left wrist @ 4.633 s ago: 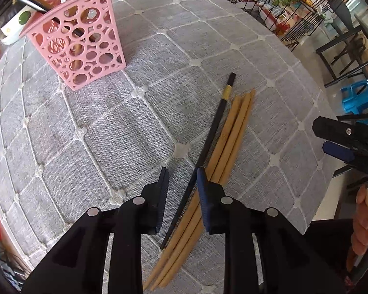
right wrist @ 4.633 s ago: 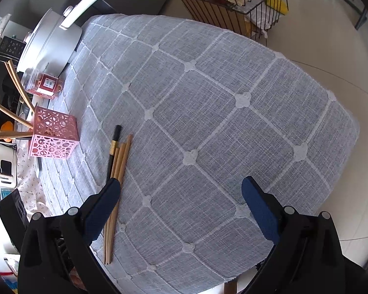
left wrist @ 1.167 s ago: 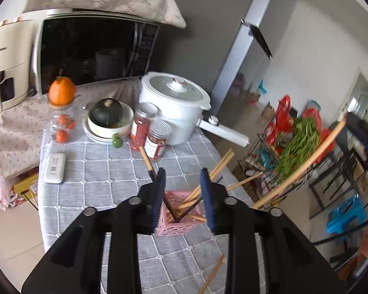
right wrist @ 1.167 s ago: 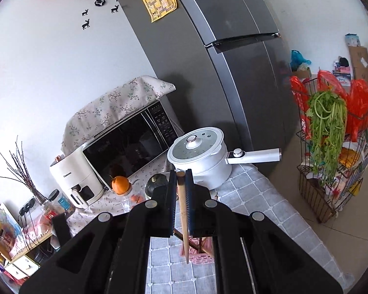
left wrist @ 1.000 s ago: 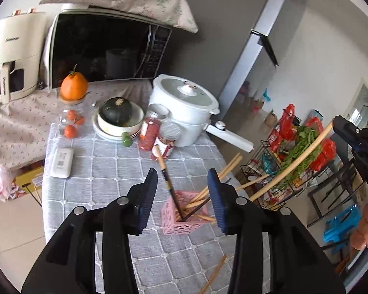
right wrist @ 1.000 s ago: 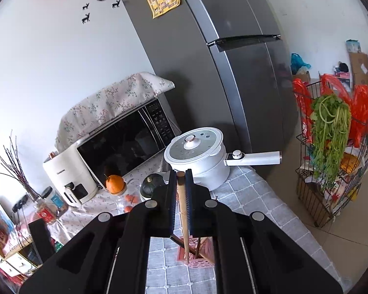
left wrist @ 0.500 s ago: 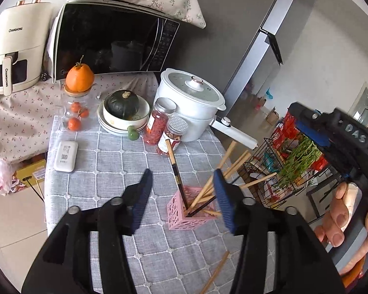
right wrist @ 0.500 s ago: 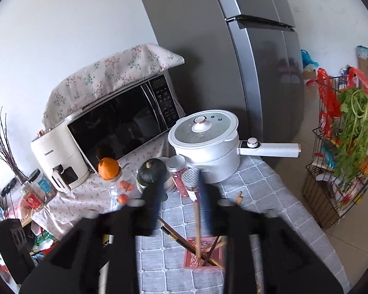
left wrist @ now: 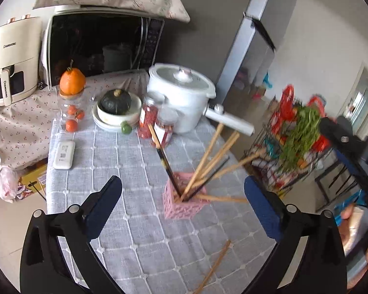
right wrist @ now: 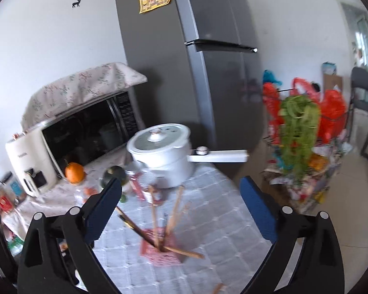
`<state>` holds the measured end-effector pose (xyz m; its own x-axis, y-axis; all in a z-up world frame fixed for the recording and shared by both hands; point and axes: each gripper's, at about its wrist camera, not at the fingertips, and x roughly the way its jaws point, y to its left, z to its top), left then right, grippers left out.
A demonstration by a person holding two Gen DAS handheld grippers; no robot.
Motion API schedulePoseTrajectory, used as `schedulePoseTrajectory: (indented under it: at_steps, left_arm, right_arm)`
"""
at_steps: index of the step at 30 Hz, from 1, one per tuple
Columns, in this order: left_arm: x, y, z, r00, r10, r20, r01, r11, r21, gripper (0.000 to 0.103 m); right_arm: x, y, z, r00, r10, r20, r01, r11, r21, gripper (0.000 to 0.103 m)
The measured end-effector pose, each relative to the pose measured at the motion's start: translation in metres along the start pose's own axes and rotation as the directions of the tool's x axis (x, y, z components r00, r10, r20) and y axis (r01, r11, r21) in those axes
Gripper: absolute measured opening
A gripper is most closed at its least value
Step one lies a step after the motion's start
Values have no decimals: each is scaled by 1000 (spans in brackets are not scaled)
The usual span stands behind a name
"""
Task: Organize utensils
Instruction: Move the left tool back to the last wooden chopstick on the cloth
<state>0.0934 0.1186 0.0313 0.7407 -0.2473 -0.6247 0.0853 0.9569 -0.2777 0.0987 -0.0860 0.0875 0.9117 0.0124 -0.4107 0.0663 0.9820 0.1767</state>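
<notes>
A pink perforated holder (left wrist: 184,203) stands on the grey checked tablecloth and holds several wooden chopsticks (left wrist: 206,156) and a black one (left wrist: 165,161), all leaning outward. It also shows in the right wrist view (right wrist: 159,250). Two wooden chopsticks (left wrist: 216,264) lie on the cloth in front of the holder. My left gripper (left wrist: 182,203) is open and empty, raised above the table before the holder. My right gripper (right wrist: 180,203) is open and empty, also above the holder. The right gripper's body shows at the right edge of the left wrist view (left wrist: 348,147).
Behind the holder stand a white pot with a long handle (left wrist: 181,95), two red jars (left wrist: 148,120), a bowl with a dark squash (left wrist: 116,105), an orange (left wrist: 72,82), a white remote (left wrist: 64,154), a microwave (left wrist: 98,49). A wire rack with greens (left wrist: 299,142) stands right of the table.
Both grippers have opened wide. The wooden chopstick that the right gripper held now stands in the pink holder, as does the black one from the left. Both views moved slightly closer.
</notes>
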Motion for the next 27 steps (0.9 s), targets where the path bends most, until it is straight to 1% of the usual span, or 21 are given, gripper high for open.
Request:
schedulePoseTrajectory:
  at_steps: [2, 3, 5, 7, 10, 12, 15, 16, 17, 18, 19, 20, 23, 26, 27]
  left_arm:
    - [15, -8, -12, 997, 29, -66, -27, 999, 39, 96]
    - [20, -10, -15, 996, 37, -83, -33, 998, 50, 96]
    - [36, -19, -31, 986, 66, -154, -49, 993, 107, 96]
    - [51, -29, -49, 971, 84, -225, -44, 983, 178, 96]
    - [71, -41, -75, 950, 97, -295, -26, 972, 235, 96]
    - [84, -48, -90, 935, 95, -342, -4, 967, 256, 96]
    - [106, -60, -115, 910, 111, -400, 11, 957, 291, 96]
    - [111, -65, -120, 905, 116, -410, 16, 952, 306, 96]
    - [118, -72, -127, 899, 120, -421, 26, 945, 326, 96]
    - [124, -78, -133, 894, 125, -430, 33, 939, 341, 96]
    - [128, -83, -137, 891, 130, -436, 36, 935, 353, 95]
    - [134, -88, -141, 888, 132, -441, 43, 930, 366, 95]
    - [147, -104, -154, 885, 133, -445, 65, 913, 403, 91]
    - [160, -113, -159, 886, 146, -440, 57, 908, 415, 86]
    - [166, -115, -160, 884, 149, -443, 53, 910, 411, 83]
  right_arm:
    - [-10, -9, -9, 999, -37, 15, 37, 999, -17, 96]
    - [-15, -14, -14, 998, -55, 18, 55, 998, -22, 96]
    - [-24, -27, -27, 996, -86, 15, 86, 996, -22, 96]
    - [-33, -51, -46, 993, -120, -22, 120, 993, 6, 96]
    - [-35, -83, -73, 978, -170, -117, 177, 983, 48, 96]
    - [-30, -104, -91, 960, -207, -190, 224, 972, 73, 96]
    - [-14, -138, -118, 920, -248, -304, 293, 949, 112, 96]
    - [-7, -145, -126, 906, -263, -332, 316, 942, 117, 96]
    - [-1, -150, -131, 897, -267, -351, 325, 938, 117, 96]
    - [8, -157, -139, 881, -273, -387, 338, 935, 109, 96]
    - [15, -161, -146, 863, -279, -421, 349, 932, 97, 96]
    - [24, -166, -155, 839, -278, -468, 357, 930, 87, 96]
    - [35, -173, -169, 805, -246, -540, 344, 935, 87, 96]
    - [36, -177, -174, 790, -242, -564, 350, 932, 91, 96]
    - [35, -178, -175, 788, -240, -567, 353, 931, 96, 96]
